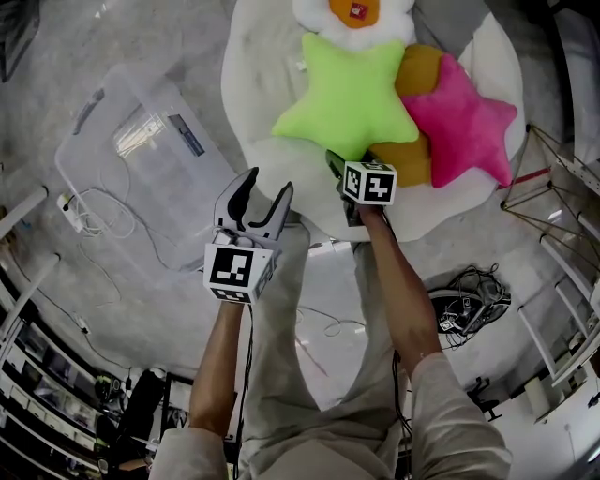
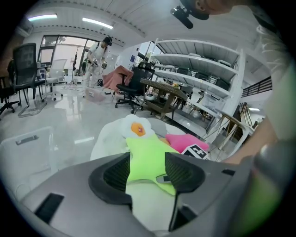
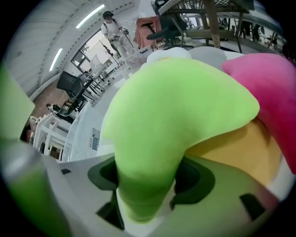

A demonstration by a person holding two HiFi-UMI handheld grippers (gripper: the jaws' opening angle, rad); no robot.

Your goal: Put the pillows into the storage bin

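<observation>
Right gripper [image 3: 145, 180]: clamped on green star [image 1: 347, 98] tip, cushion [image 1: 248, 84] near edge; grip deep before lifting. Left gripper [image 1: 269, 183]: open, empty.

Egg pillow [image 1: 356, 26] half beyond top edge

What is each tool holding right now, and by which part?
Right tool grips the green star pillow by one of its points; left tool holds nothing.

Glossy grey floor [image 1: 56, 84]; white power strip [image 1: 73, 214] with loose cables at left, black cable bundle [image 1: 466, 302] at right near wire rack [image 1: 555, 202]. Background: black office chair [image 2: 131, 89], metal shelving [image 2: 199, 69], person in white [image 2: 98, 54] standing far off, ceiling lights [image 2: 42, 18] on
</observation>
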